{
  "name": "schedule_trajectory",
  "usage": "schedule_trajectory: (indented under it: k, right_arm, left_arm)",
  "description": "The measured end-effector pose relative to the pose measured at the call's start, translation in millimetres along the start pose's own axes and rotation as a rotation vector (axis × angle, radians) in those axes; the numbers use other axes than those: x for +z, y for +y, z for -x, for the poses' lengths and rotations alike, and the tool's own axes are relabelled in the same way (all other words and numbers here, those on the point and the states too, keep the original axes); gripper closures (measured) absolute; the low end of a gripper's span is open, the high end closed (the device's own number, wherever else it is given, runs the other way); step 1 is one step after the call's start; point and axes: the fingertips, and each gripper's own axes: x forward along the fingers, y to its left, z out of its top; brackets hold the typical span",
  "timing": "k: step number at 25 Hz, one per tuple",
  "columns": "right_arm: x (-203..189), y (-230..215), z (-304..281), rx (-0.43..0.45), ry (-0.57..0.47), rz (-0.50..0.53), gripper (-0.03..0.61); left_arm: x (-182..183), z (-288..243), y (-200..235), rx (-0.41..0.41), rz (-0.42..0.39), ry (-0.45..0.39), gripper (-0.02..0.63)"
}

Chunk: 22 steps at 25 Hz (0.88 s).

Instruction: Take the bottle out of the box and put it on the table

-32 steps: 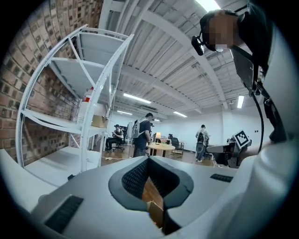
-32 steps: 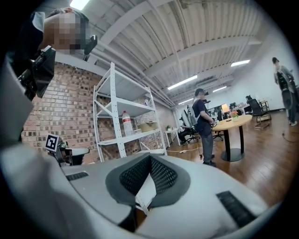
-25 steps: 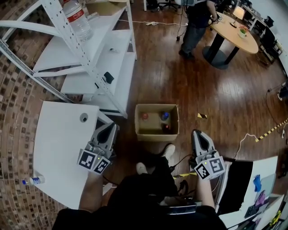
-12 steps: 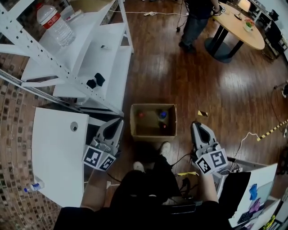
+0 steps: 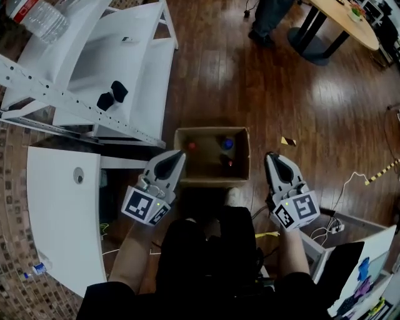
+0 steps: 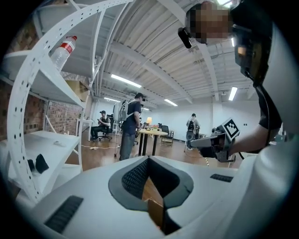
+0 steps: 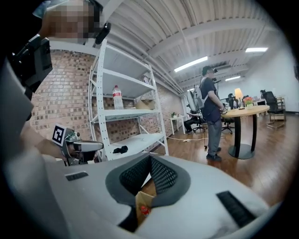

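An open cardboard box (image 5: 211, 180) stands on the wood floor, right in front of the person's legs. Inside it I see bottle tops: a red cap (image 5: 191, 146), a blue cap (image 5: 228, 143) and another red one (image 5: 229, 163). My left gripper (image 5: 181, 154) is shut and empty, its tip over the box's near left corner. My right gripper (image 5: 271, 157) is also shut and empty, just outside the box's right wall. In the right gripper view, a piece of the box and a red cap (image 7: 144, 210) show under the closed jaws.
A white table (image 5: 62, 212) lies to the left, with a small bottle (image 5: 34, 270) near its front edge. White metal shelving (image 5: 112, 69) stands behind it with a large water bottle (image 5: 37, 19). A person (image 5: 269, 22) stands by a round table (image 5: 344, 25).
Both grippers have come forward and down towards the box, still shut. The box now sits between their tips, and the shelving has slid up in the head view.
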Motion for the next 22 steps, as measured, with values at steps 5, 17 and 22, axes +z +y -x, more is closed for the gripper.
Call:
schedule_trajectory:
  k: [5, 17, 22]
  right_arm:
    - [-67.6, -4.7, -64.7, 0.030, -0.059, 0.080, 0.574]
    - [-227.3, -8.3, -165.6, 0.026, -0.202, 0.172, 0.574]
    - [-217.6, -2.8, -173.0, 0.031, -0.220, 0.153, 0.574]
  left_arm:
    - [-102.7, -10.6, 37.7, 0.004, -0.016, 0.006, 0.614]
    - [-303.3, -36.1, 100.4, -0.029, -0.022, -0.145, 0.613]
    - [-315.7, -29.0, 106.3, -0.058, 0.016, -0.113, 0.614]
